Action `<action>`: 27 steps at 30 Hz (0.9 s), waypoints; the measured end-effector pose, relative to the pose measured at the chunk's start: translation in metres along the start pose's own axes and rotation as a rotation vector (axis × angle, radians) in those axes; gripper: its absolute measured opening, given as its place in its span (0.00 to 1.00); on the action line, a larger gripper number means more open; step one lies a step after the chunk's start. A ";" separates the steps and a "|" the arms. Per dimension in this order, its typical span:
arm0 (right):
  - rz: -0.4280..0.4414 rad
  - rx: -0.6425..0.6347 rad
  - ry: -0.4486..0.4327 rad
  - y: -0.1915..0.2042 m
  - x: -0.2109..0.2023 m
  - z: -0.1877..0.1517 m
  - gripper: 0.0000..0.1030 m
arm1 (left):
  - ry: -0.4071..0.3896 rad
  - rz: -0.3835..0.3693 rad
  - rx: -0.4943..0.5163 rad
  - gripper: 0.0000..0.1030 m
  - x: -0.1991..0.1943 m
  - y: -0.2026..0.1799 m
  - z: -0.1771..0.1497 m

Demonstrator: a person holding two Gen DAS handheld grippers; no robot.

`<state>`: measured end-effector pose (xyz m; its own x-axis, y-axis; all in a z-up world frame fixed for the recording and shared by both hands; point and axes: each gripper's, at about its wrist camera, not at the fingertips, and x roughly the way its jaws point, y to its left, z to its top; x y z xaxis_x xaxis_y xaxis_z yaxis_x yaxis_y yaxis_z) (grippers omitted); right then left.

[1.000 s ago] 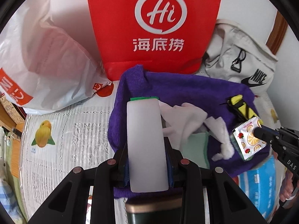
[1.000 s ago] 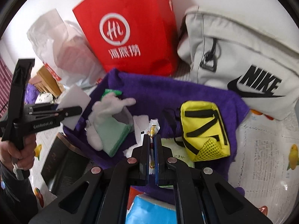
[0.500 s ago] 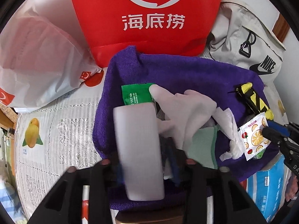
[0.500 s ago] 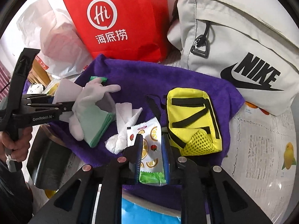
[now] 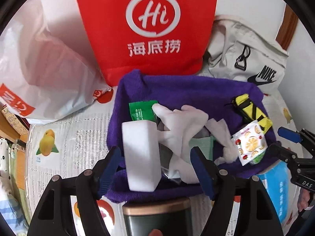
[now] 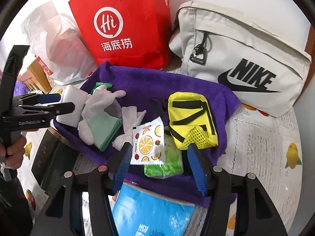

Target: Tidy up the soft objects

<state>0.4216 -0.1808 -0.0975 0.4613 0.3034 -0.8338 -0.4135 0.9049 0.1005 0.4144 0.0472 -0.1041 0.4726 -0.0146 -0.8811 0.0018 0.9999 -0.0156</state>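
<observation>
Lying on the purple towel [image 6: 177, 82]: sponge [image 5: 140, 153], snack packet [image 6: 148, 143], possibly gloves [image 6: 102, 100].

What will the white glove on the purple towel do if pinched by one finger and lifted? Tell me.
The white glove looks like thin, crumpled fabric, so it will probably hang limp. It seems light. It overlaps the green cloth, so it might drag that along.

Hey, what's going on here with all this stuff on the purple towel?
A person is sorting soft items onto a purple towel with two handheld grippers. The left gripper is opening around a white sponge block lying on the towel, its pads off it. The right gripper is opening too, with a fruit-print sachet lying loose between its pads, beside a yellow pouch.
</observation>
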 end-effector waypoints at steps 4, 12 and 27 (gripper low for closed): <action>-0.039 0.010 -0.015 0.003 -0.012 -0.005 0.65 | -0.017 -0.002 -0.004 0.72 -0.018 0.003 -0.005; -0.120 0.028 -0.070 0.014 -0.048 -0.024 0.79 | -0.047 -0.011 -0.018 0.74 -0.057 0.008 -0.032; -0.121 0.086 -0.129 0.058 -0.129 -0.099 0.99 | -0.187 0.005 0.004 0.98 -0.166 -0.020 -0.124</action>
<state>0.2603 -0.1975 -0.0375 0.6030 0.2215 -0.7664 -0.2829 0.9576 0.0541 0.2264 0.0289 -0.0162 0.6282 -0.0085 -0.7780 0.0019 1.0000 -0.0093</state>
